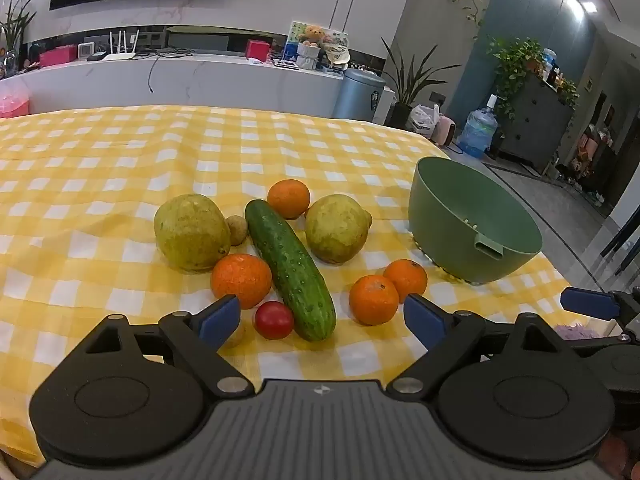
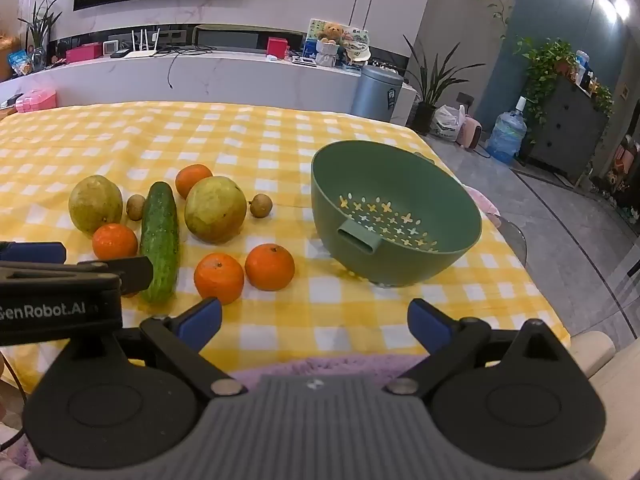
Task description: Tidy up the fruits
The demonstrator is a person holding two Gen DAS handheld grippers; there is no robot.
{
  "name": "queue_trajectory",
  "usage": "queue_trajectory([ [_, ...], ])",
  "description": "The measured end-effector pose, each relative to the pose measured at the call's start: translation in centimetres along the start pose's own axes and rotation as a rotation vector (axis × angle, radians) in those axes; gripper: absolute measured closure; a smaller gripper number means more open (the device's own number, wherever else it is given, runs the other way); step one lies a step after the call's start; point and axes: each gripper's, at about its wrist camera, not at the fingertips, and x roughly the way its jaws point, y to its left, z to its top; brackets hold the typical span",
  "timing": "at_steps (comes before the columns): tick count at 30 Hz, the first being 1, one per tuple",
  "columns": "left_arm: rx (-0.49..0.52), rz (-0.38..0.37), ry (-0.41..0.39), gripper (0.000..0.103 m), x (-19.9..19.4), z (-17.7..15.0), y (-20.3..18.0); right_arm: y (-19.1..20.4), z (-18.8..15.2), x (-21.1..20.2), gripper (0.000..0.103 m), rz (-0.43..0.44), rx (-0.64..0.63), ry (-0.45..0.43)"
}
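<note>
On the yellow checked tablecloth (image 1: 120,160) lie two green-yellow pears (image 1: 191,232) (image 2: 215,209), a cucumber (image 1: 290,268) (image 2: 160,242), several oranges (image 1: 241,280) (image 2: 269,267), a small red tomato (image 1: 274,320) and small brown longans (image 2: 261,205). An empty green colander bowl (image 1: 472,220) (image 2: 394,220) stands to their right. My left gripper (image 1: 322,320) hovers open just short of the tomato and the cucumber's near end. My right gripper (image 2: 314,320) is open over the cloth's front edge, near the two front oranges, with nothing between its fingers.
The table's right edge (image 2: 520,240) drops to a grey floor with a water bottle (image 2: 506,136) and a bin (image 2: 376,92). A white counter (image 1: 180,76) runs behind the table. A pink box (image 2: 36,102) sits at the far left corner.
</note>
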Motion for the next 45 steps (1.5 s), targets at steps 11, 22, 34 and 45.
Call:
queue_trajectory([
  [11, 0.002, 0.000, -0.007, 0.000, -0.2, -0.1, 0.0, 0.0, 0.0, 0.0, 0.007, 0.001, 0.002, -0.003],
  [22, 0.002, 0.003, -0.008, 0.000, -0.4, 0.0, 0.0, -0.1, 0.0, 0.0, 0.007, 0.004, 0.005, -0.003],
  [34, -0.004, 0.002, -0.002, 0.000, 0.0, -0.2, 0.0, 0.0, -0.1, 0.2, 0.007, 0.006, 0.007, -0.003],
  [45, -0.023, -0.013, 0.016, 0.000, 0.5, -0.3, 0.3, 0.1, -0.1, 0.2, 0.007, 0.007, 0.008, -0.003],
])
